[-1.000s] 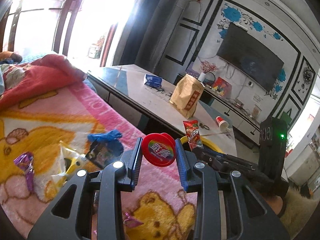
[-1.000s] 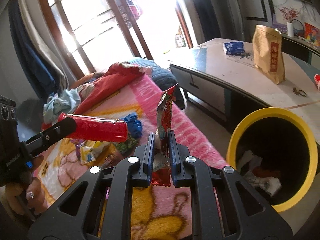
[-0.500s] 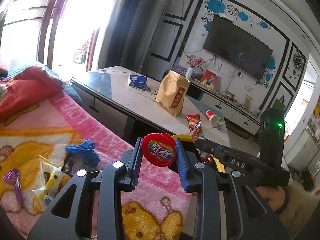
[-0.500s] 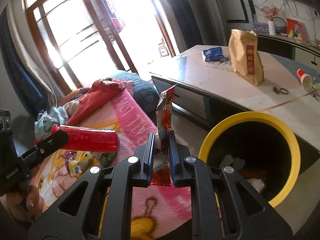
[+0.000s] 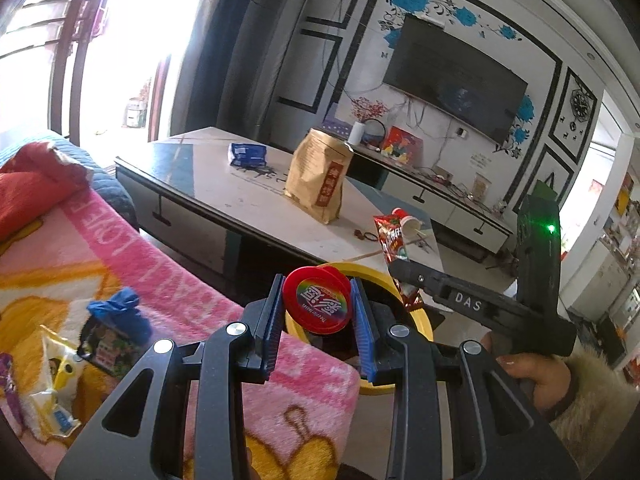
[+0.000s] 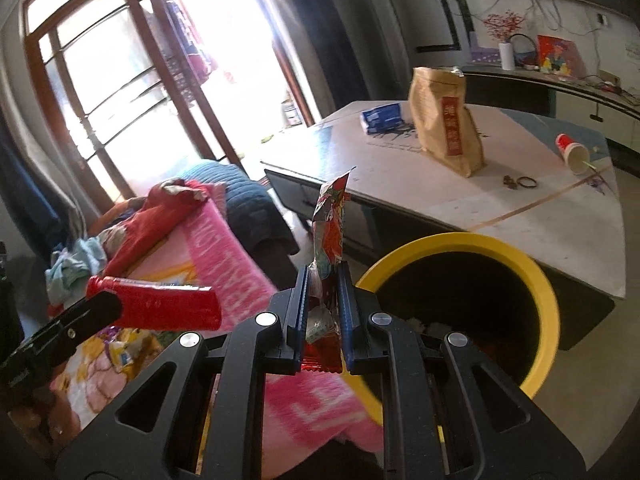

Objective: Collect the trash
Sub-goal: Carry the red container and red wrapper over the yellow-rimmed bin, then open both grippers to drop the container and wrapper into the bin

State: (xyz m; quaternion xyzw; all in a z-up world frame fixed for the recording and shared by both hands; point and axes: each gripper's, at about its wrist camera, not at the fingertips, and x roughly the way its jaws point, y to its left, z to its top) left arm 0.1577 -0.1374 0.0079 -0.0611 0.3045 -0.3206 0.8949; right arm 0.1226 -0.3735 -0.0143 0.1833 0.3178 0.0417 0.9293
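Observation:
My left gripper is shut on a red snack canister, its round lid facing the camera; the canister's side shows in the right wrist view. It hangs over the near rim of the yellow trash bin. My right gripper is shut on a red snack wrapper, held upright just left of the bin, which has trash inside. The wrapper also shows in the left wrist view. Several loose wrappers and a blue crumpled piece lie on the pink blanket.
A low table stands behind the bin with a brown paper bag, a blue packet and a tipped red cup. The pink blanket covers the sofa at the left. Bedding is piled behind.
Both grippers have moved right and forward from the blanket toward the yellow bin, still holding the canister and the wrapper. The bin now looms larger in both views.

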